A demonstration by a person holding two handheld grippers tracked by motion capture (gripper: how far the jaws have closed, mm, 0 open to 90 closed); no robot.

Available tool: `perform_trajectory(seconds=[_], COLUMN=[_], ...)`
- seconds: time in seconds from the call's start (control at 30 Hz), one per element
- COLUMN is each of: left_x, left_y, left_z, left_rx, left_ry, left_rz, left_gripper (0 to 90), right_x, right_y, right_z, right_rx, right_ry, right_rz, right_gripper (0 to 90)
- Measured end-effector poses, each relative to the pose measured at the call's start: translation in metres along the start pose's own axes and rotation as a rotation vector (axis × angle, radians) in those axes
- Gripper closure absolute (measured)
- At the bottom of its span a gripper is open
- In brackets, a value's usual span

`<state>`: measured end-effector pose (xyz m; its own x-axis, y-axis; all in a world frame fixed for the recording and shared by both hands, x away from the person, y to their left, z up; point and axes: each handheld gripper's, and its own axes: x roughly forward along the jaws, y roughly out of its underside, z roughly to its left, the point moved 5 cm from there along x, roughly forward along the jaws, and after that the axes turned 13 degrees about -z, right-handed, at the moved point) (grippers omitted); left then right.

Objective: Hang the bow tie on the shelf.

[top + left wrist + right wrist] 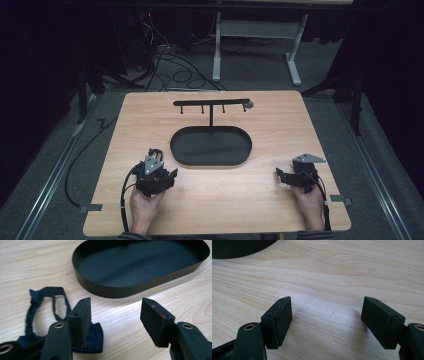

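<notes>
Fingers (81,318) of the left gripper (116,315) stand wide apart with nothing between them; the jaws rest low over the wooden table (35,270), holding nothing. A dark blue cloth strap (41,303) lies on the table to the left of and partly beneath the left-hand finger; its looped end extends away toward the upper left in the left gripper view, while a folded end sits under and just behind that finger. The strap therefore lies off the centre line of the jaws, not between them; its long axis runs roughly along the direction the gripper points, slanting leftward.

Beyond the strap sits a black oval tray (105,288), near the fingertips but not touching them; in the high view the tray (175,150) forms the base of a black hook stand (211,103) with a crossbar of small hooks.

The right gripper (327,322) is likewise spread wide and empty over bare wood; in the high view the right gripper (286,177) rests well apart from the strap, on the far side of the tray.

Judgement: the left gripper is the nearer tool by a clear margin; a grasp appears to call for a sideways shift toward the strap so that the cloth falls between the pads before closing.
</notes>
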<state>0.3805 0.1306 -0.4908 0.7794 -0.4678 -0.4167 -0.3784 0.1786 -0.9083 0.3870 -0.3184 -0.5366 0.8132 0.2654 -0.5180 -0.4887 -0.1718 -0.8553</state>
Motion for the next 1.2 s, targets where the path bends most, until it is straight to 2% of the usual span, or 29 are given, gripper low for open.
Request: perform_trajectory(seconds=[0.27, 0.47, 0.63, 0.87, 1.03, 1.1, 1.2], left_x=[-0.006, -0.009, -0.010, -0.005, 0.001, 0.003, 0.009], left_y=[-0.006, -0.012, -0.016, -0.018, -0.018, -0.018, -0.014], left_z=[0.016, 0.033, 0.049, 0.067, 0.081, 0.086, 0.091], left_rx=[-0.033, -0.045, -0.054, -0.068, -0.068, -0.090, -0.093], left_ry=[-0.015, -0.041, -0.046, -0.061, -0.096, -0.103, -0.115], left_rz=[-0.010, -0.019, -0.019, 0.003, 0.009, 0.003, 0.023], left_gripper=[46.5, 49.0, 50.2, 52.4, 54.7, 55.9, 57.8], right_x=[0.000, 0.000, 0.000, 0.000, 0.000, 0.000, 0.000], right_y=[0.000, 0.000, 0.000, 0.000, 0.000, 0.000, 0.000], right_z=[0.000, 0.000, 0.000, 0.000, 0.000, 0.000, 0.000], right_rx=[0.000, 0.000, 0.000, 0.000, 0.000, 0.000, 0.000], right_ry=[-0.001, -0.001, -0.001, 0.000, 0.000, 0.000, 0.000], right_rz=[0.000, 0.000, 0.000, 0.000, 0.000, 0.000, 0.000], right_gripper=[26.1, 26.1, 26.0, 26.1, 26.1, 26.1, 26.0])
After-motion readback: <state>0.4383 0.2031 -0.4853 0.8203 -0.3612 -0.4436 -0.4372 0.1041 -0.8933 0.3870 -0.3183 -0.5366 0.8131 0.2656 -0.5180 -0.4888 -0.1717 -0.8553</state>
